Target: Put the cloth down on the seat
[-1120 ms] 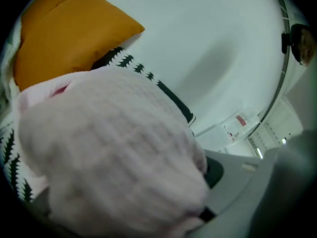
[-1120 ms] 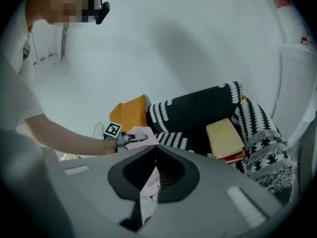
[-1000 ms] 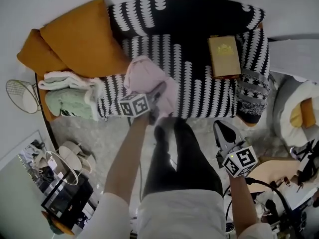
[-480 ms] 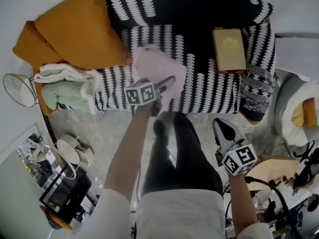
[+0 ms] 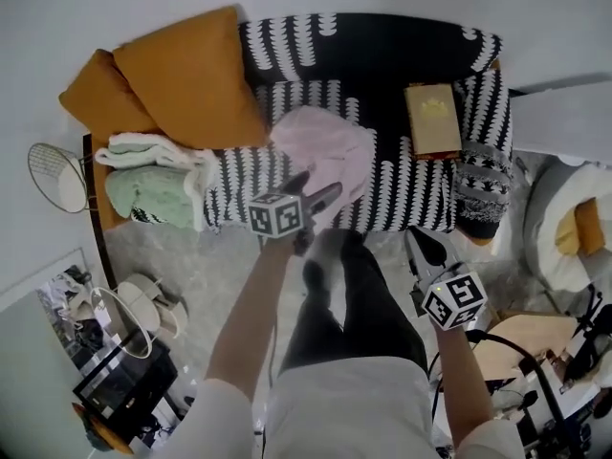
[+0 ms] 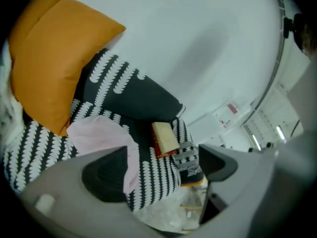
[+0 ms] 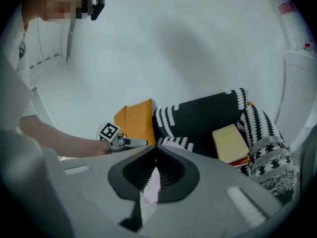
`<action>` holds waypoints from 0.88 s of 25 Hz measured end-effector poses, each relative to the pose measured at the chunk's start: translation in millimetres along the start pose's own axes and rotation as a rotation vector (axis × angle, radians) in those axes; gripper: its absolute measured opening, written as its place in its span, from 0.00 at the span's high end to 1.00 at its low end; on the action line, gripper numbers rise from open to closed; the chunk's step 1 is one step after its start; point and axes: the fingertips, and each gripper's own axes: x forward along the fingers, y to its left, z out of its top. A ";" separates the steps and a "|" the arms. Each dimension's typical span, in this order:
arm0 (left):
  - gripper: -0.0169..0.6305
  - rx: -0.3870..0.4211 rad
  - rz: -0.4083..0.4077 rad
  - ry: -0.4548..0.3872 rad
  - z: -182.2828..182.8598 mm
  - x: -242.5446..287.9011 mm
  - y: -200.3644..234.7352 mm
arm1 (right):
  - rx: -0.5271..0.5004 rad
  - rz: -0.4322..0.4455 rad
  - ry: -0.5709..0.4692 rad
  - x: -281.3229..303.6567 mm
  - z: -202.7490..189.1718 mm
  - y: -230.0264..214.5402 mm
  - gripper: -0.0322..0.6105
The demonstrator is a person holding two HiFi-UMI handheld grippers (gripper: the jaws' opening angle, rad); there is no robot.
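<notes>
Head view has the pale pink crumpled cloth lying on the seat of the black sofa with white leaf-shaped stripes, just above the middle of the frame and spread toward the seat's front edge. The left gripper sits right below it, at the seat's front edge. Its jaws are wide apart and closing, with nothing clamped between them. In the left gripper view the cloth lies beside and partly behind one pad, while the gap at the left gripper shows only striped upholstery; I cannot tell whether that pad touches the fabric. To the right on the same seat rests a tan hard-cover book, well apart from the cloth. Two orange square cushions lean at the upper left, and folded white and mint-green towels are stacked just below them. The right gripper hangs lower right, off the sofa, beside the person's black-trousered legs. In its own view the right gripper has its jaws clenched tip to tip on nothing.
</notes>
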 end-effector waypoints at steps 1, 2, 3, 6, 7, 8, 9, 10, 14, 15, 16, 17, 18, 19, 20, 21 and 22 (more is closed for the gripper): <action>0.30 0.021 -0.014 -0.007 1.4 -12.6 -12.1 | -0.009 -0.001 -0.004 -5.9 3.0 9.8 0.94; 0.33 0.042 -0.025 -0.017 2.7 -26.2 -23.6 | -0.019 -0.003 -0.008 -12.2 5.6 20.3 0.94; 0.37 0.060 -0.035 -0.032 4.4 -40.7 -34.6 | -0.030 -0.005 -0.012 -18.6 7.7 30.9 0.94; 0.50 0.098 -0.065 -0.091 11.7 -85.7 -64.1 | -0.064 -0.021 -0.025 -36.2 12.6 61.2 0.94; 0.53 0.110 -0.075 -0.109 13.4 -100.5 -72.8 | -0.073 -0.028 -0.031 -41.3 13.9 70.8 0.95; 0.55 0.122 -0.085 -0.123 13.9 -115.3 -81.0 | -0.081 -0.036 -0.039 -46.7 14.8 80.4 0.94; 0.57 0.132 -0.094 -0.136 13.2 -130.5 -88.6 | -0.088 -0.043 -0.047 -52.3 15.3 90.3 0.95; 0.59 0.142 -0.101 -0.148 11.8 -145.9 -95.6 | -0.094 -0.049 -0.056 -58.0 15.8 100.3 0.94; 0.67 0.179 -0.115 -0.199 3.6 -210.1 -119.5 | -0.123 -0.074 -0.098 -80.8 19.0 142.3 0.94; 0.69 0.188 -0.115 -0.211 0.3 -227.3 -125.0 | -0.129 -0.079 -0.110 -87.5 19.1 153.8 0.95; 0.70 0.196 -0.115 -0.224 -3.6 -244.7 -130.3 | -0.134 -0.084 -0.122 -94.5 18.7 165.4 0.94; 0.72 0.205 -0.115 -0.235 -7.7 -262.1 -135.7 | -0.138 -0.089 -0.133 -101.4 18.0 177.1 0.94; 0.74 0.214 -0.115 -0.246 -11.9 -279.3 -141.1 | -0.142 -0.093 -0.143 -108.2 17.1 188.6 0.95; 0.75 0.222 -0.115 -0.258 -16.0 -296.2 -146.5 | -0.148 -0.096 -0.152 -114.8 15.8 199.9 0.94; 0.78 0.229 -0.115 -0.272 -20.0 -312.5 -151.8 | -0.153 -0.099 -0.160 -121.4 14.2 210.7 0.95; 0.79 0.235 -0.115 -0.286 -23.9 -327.9 -157.0 | -0.159 -0.102 -0.168 -127.9 12.3 220.8 0.95; 0.81 0.240 -0.117 -0.300 -28.2 -342.2 -162.0 | -0.165 -0.104 -0.177 -134.7 10.3 230.4 0.94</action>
